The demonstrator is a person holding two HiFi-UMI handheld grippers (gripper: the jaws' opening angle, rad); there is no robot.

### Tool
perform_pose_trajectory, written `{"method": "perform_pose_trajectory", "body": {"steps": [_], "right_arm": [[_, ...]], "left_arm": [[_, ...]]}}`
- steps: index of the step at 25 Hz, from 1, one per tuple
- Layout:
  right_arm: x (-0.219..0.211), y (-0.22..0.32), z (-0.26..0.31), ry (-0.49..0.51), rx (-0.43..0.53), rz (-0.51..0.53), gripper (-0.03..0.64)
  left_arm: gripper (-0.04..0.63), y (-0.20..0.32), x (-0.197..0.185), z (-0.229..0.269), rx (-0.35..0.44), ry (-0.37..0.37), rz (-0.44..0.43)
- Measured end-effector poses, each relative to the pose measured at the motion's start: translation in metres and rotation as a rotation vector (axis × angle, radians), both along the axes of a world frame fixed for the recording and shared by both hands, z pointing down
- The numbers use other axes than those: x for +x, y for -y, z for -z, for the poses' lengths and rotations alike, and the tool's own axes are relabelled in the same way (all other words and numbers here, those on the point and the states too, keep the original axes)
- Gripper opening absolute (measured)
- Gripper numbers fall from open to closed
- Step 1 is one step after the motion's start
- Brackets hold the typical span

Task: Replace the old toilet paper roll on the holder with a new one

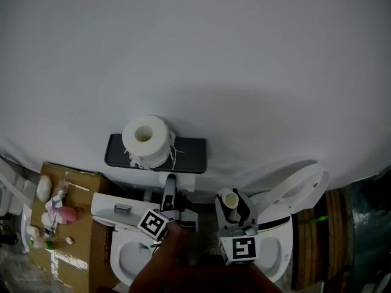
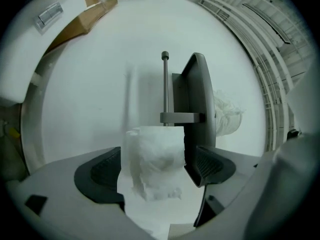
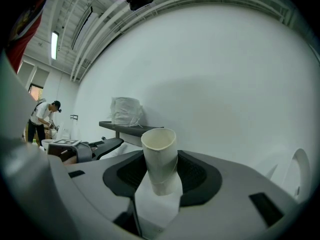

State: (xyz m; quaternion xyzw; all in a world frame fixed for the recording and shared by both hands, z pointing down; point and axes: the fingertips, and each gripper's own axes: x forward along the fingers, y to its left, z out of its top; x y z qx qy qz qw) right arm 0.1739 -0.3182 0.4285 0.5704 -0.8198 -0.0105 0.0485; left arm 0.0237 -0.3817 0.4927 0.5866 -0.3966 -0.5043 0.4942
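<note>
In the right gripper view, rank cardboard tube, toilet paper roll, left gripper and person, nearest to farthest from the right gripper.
1. cardboard tube, between its jaws.
2. left gripper, lower left.
3. toilet paper roll, on the shelf.
4. person, far left.

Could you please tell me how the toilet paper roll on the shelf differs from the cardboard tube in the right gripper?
The toilet paper roll is fat with white paper and has ragged edges; the cardboard tube is bare, slim and smooth. The roll stands free on the dark shelf; the tube is clamped in the right gripper. Both stand upright with a hollow end up.
</note>
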Motion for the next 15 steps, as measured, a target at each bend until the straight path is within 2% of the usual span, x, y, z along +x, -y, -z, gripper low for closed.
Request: {"method": "perform_pose_trajectory", "body": {"steps": [4, 7, 10, 13, 14, 15], "right_arm": [[-0.001, -0.001, -0.002, 0.004, -0.014, 0.007, 0.195], [-0.002, -0.001, -0.005, 0.013, -0.032, 0.008, 0.195], [-0.004, 0.0, -0.006, 0.016, -0.038, 0.014, 0.195], [-0.005, 0.001, -0.006, 0.018, -0.027, 0.019, 0.195], [-0.005, 0.002, -0.006, 0.016, -0.025, 0.019, 0.195], [-0.004, 0.002, -0.006, 0.015, -0.025, 0.019, 0.195]], "left_arm": [[0.471, -0.027, -0.001, -0.005, -0.028, 0.019, -0.011], [0.471, -0.045, -0.002, 0.005, -0.015, 0.038, -0.013], [0.469, -0.055, -0.003, 0.018, 0.002, 0.017, 0.0], [0.464, -0.059, 0.002, 0.026, 0.014, 0.019, -0.024], [0.432, -0.06, 0.003, 0.027, 0.009, 0.025, -0.024], [0.349, -0.062, 0.003, 0.027, 0.0, 0.033, -0.018]]}}
